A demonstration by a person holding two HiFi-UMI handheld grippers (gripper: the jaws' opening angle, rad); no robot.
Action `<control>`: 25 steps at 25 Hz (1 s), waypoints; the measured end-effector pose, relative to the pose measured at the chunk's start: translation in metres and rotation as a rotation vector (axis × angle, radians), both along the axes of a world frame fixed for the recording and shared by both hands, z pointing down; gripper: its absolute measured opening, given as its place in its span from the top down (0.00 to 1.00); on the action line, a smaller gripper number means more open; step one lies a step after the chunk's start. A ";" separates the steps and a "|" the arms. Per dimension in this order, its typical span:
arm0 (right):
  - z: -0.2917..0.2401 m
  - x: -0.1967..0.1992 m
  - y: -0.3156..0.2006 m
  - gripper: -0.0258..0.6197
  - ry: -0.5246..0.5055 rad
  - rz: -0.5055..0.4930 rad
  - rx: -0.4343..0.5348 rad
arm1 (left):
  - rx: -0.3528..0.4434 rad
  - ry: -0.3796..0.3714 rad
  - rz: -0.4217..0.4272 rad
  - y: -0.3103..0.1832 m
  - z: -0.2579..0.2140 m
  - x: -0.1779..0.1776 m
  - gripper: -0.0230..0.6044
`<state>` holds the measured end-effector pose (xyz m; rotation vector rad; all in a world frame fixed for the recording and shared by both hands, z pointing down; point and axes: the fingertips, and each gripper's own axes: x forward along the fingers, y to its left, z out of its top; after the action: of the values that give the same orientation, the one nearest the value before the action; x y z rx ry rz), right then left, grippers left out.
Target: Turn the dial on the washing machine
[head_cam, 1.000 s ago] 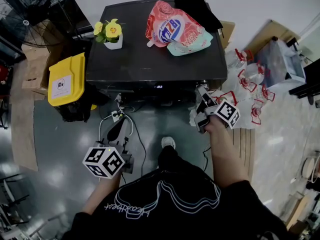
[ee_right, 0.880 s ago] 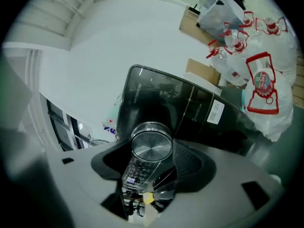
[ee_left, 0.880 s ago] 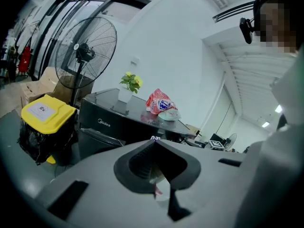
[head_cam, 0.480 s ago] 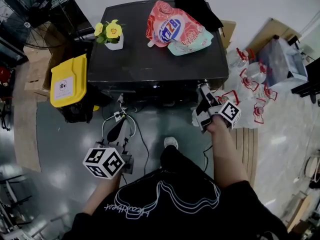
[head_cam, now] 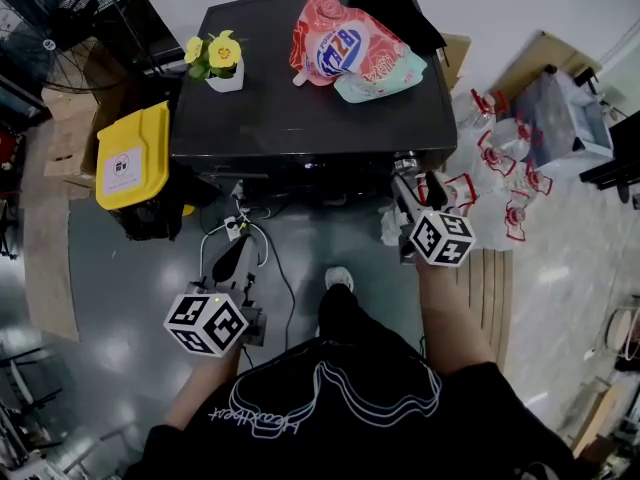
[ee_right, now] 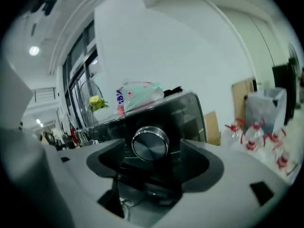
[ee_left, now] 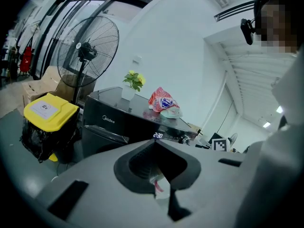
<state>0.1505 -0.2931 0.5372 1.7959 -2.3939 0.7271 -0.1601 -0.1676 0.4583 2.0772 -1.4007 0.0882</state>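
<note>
The black washing machine (head_cam: pixel 300 118) stands ahead of me, and its silver dial (head_cam: pixel 405 158) is at the right end of the front panel. My right gripper (head_cam: pixel 417 180) is at the dial. In the right gripper view the dial (ee_right: pixel 150 143) sits between the jaws of the right gripper (ee_right: pixel 153 151) with a gap on each side; the jaws have just been opening and do not press on it. My left gripper (head_cam: pixel 243 250) hangs low over the floor, left of the machine's front. Seen from the left gripper view, the left gripper (ee_left: pixel 154 144) is shut with nothing in it.
On the machine's top are a potted yellow flower (head_cam: pixel 222 63), a pink detergent bag (head_cam: pixel 345 48) and a black cloth (head_cam: pixel 395 13). A yellow-lidded bin (head_cam: pixel 133 158) and a fan (head_cam: pixel 70 18) stand left. Cables (head_cam: pixel 235 233) lie on the floor; red-capped bottles (head_cam: pixel 500 168) crowd the right.
My right gripper has rolled about its own axis at the dial, so its marker cube now faces up, and its jaws stand wider. The left gripper has not moved.
</note>
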 end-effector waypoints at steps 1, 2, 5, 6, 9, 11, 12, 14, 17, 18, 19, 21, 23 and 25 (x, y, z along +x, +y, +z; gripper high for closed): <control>-0.006 0.000 0.001 0.40 0.087 -0.007 0.038 | -0.001 0.002 -0.001 0.001 0.001 0.000 0.96; -0.010 -0.001 0.002 0.40 0.167 -0.016 0.068 | -0.003 0.003 -0.001 0.002 0.001 -0.001 0.96; -0.012 -0.011 0.005 0.40 0.411 -0.067 0.112 | -0.008 0.003 -0.004 0.006 0.004 -0.003 0.96; -0.012 -0.015 0.006 0.40 0.488 -0.088 0.121 | -0.011 0.002 -0.006 0.007 0.004 -0.004 0.96; -0.013 -0.025 0.005 0.43 0.676 -0.121 0.158 | -0.019 -0.002 -0.009 0.009 0.006 -0.006 0.96; -0.010 -0.026 0.003 0.43 0.762 -0.122 0.157 | -0.025 -0.004 -0.010 0.008 0.008 -0.007 0.96; -0.008 -0.026 0.002 0.43 0.792 -0.122 0.150 | -0.027 -0.005 -0.010 0.008 0.009 -0.007 0.96; -0.002 -0.026 0.000 0.43 0.832 -0.120 0.135 | -0.029 -0.008 -0.010 0.008 0.010 -0.008 0.96; 0.007 -0.024 -0.003 0.44 0.862 -0.109 0.119 | -0.029 -0.014 -0.012 0.007 0.011 -0.009 0.96; 0.009 -0.023 -0.005 0.45 0.870 -0.104 0.119 | -0.030 -0.016 -0.013 0.006 0.012 -0.010 0.96; 0.009 -0.023 -0.006 0.45 0.876 -0.098 0.121 | -0.031 -0.018 -0.014 0.006 0.013 -0.011 0.96; 0.010 -0.022 -0.009 0.47 0.883 -0.087 0.124 | -0.035 -0.021 -0.017 0.006 0.015 -0.013 0.96; 0.012 -0.023 -0.011 0.51 0.886 -0.081 0.123 | -0.041 -0.023 -0.020 0.008 0.017 -0.015 0.96; 0.013 -0.023 -0.012 0.52 0.888 -0.071 0.122 | -0.044 -0.025 -0.024 0.009 0.019 -0.017 0.96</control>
<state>0.1274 -0.3055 0.5497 1.5696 -1.8796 -0.2208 -0.1772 -0.1588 0.4776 2.0295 -1.4259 0.1344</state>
